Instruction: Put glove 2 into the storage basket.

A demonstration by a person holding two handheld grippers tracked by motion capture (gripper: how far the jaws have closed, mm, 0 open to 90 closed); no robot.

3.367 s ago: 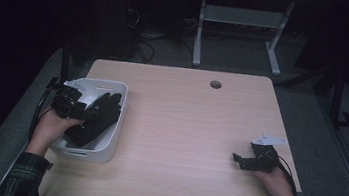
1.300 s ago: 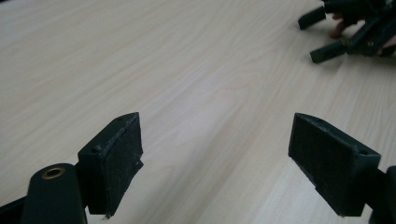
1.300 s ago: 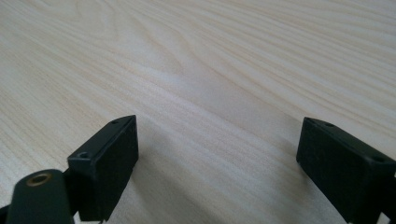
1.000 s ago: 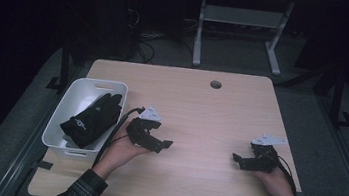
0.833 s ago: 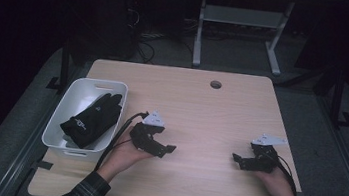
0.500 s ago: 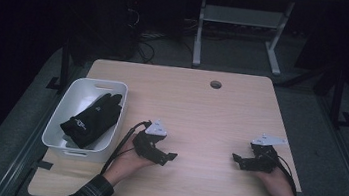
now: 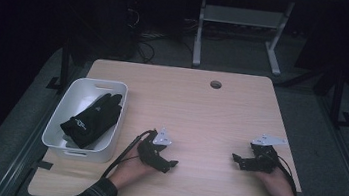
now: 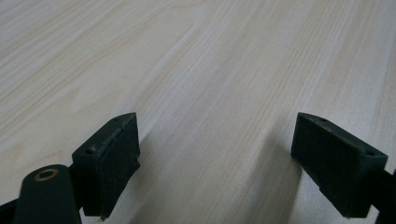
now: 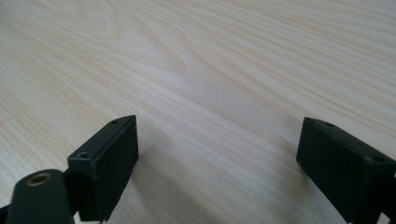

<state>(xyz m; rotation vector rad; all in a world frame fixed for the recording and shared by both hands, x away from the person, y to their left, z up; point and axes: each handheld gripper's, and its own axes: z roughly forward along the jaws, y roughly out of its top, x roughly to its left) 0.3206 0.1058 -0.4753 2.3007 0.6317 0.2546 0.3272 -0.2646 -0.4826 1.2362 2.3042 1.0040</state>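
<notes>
A black glove [image 7: 91, 120] lies inside the white bin [image 7: 58, 129] at the table's left. My left gripper [image 7: 168, 165] rests low on the wood just right of the bin, jaws spread wide and empty; in the left gripper view [image 8: 215, 168] bare tabletop lies between its pads. My right gripper [image 7: 236, 161] sits near the front right of the table, also open, and in the right gripper view [image 9: 217, 168] plain wood lies between its two black pads.
The light wooden table [image 7: 195, 115] has a round cable hole [image 7: 216, 84] near its far edge. A white desk frame [image 7: 236, 30] and cables stand on the dark floor behind. A black cable trails from my left gripper toward the front edge.
My left gripper left the glove in the bin, moved right and toward the front, and settled low on the table. The right gripper stayed where it was.
</notes>
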